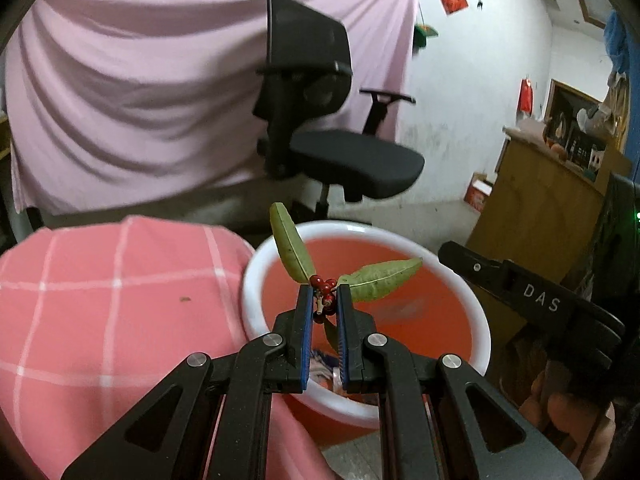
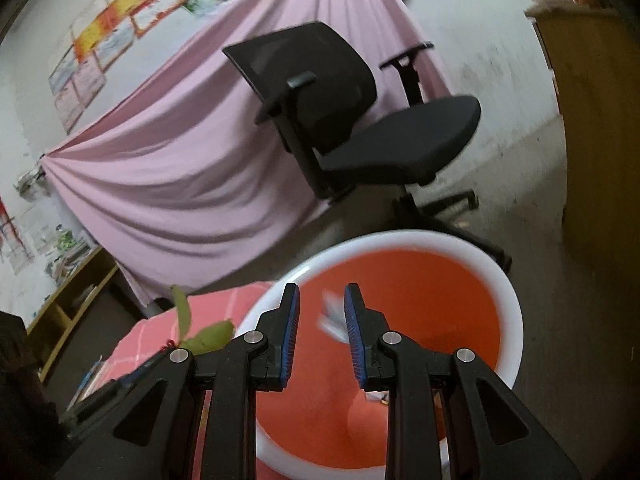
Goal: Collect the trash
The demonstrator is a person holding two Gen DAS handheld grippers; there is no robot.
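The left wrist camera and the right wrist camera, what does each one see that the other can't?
Only the left wrist view shows the red berries that the left gripper pinches, and the right gripper's side marked DAS.

Only the right wrist view shows colourful wall posters, a low wooden shelf and a blurred scrap between the right gripper's pads.

Both show the red bucket with a white rim, green leaves, black office chair, pink draped sheet and pink checked cloth.
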